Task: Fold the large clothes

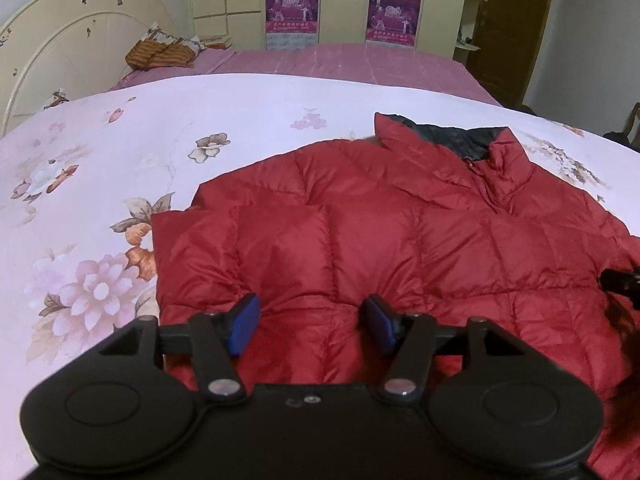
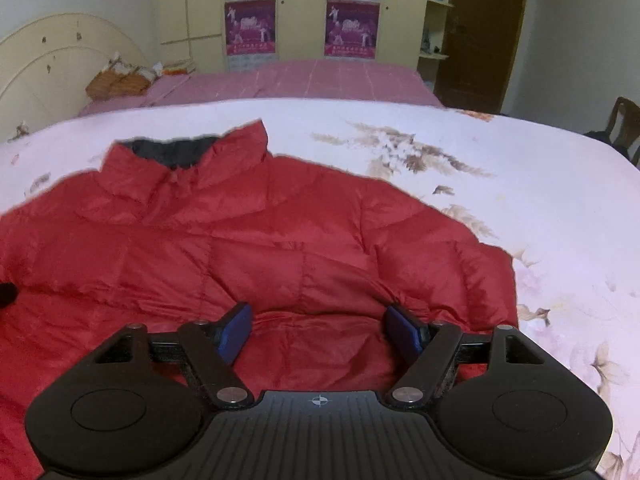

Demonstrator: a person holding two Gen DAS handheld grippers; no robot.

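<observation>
A red quilted puffer jacket (image 1: 400,240) is seen spread on the floral-sheeted bed (image 1: 100,200), sleeves apparently folded in, further folds judged outstanding, collar at twelve o'clock, while left tool (image 1: 311,326) and right tool (image 2: 319,330) are held spread, pinching nothing.

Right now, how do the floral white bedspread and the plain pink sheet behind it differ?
The floral white bedspread carries a flower print; the pink sheet shows only faint lines. The bedspread lies nearer and bears the red quilted puffer jacket; the sheet lies farther back, with a brown patterned pillow at its head end. Both lie flat on beds.
</observation>
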